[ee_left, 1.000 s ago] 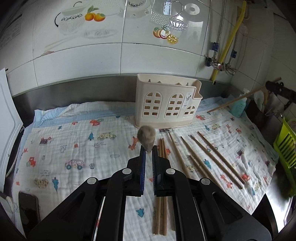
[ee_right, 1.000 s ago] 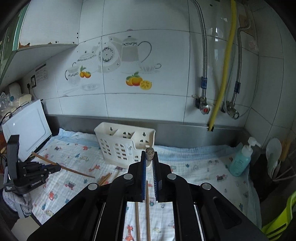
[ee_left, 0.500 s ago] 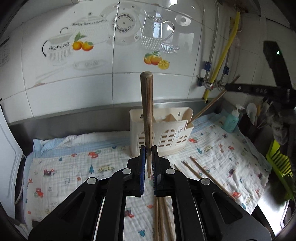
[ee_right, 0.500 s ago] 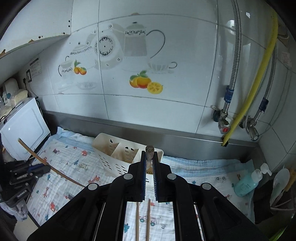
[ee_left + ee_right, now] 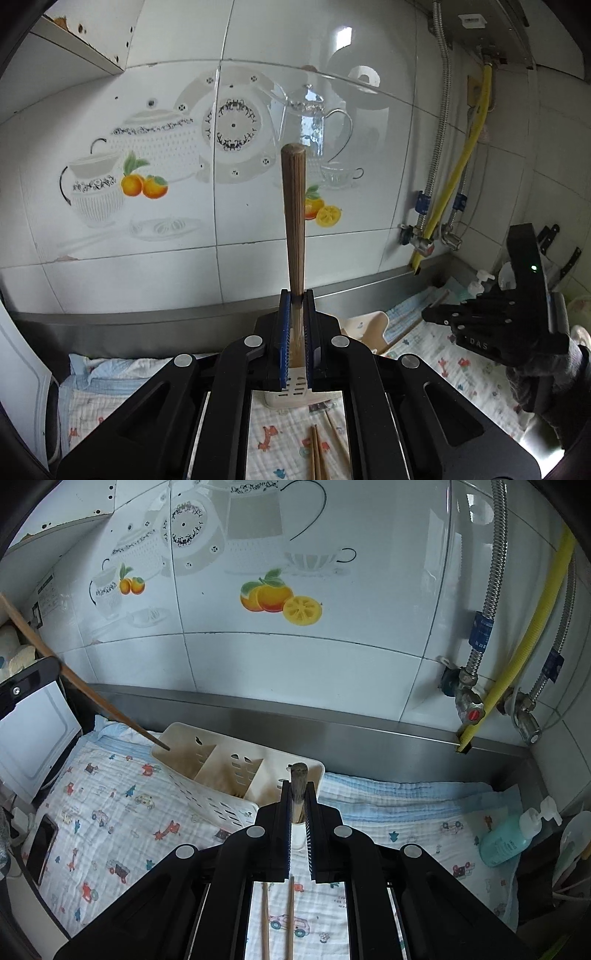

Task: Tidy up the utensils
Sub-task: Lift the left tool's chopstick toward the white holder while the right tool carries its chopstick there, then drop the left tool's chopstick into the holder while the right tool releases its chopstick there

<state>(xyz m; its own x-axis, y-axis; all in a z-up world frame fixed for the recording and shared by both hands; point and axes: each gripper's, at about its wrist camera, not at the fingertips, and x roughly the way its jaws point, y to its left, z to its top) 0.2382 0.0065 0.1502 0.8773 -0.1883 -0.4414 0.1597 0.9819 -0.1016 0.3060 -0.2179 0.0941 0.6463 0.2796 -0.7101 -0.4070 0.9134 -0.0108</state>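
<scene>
Pinching a long brown wooden chopstick [image 5: 293,221], the left gripper [image 5: 295,306] holds it with its blunt end up in front of the tiled wall; in the right wrist view the same stick slants down so its thin tip sits at the mouth of the end compartment of the cream plastic utensil holder [image 5: 221,771]. Holder has three open compartments, slotted walls, and lies on the printed cloth near the tabletop's back edge, by the steel backsplash. Right gripper [image 5: 298,794] is pressed onto a second brown chopstick [image 5: 298,775], seen nearly end-on, its tip over the holder's other end compartment. In the left wrist view the right gripper appears at the right side, above the cloth. Loose wooden chopsticks [image 5: 319,454] lie on the white cartoon-print cloth [image 5: 122,812] toward the tabletop's front edge; two more [image 5: 277,919] show under the right gripper. Teal pump bottle [image 5: 513,838] stands near the back right corner. Dark phone [image 5: 42,843] rests at the cloth's left edge.
</scene>
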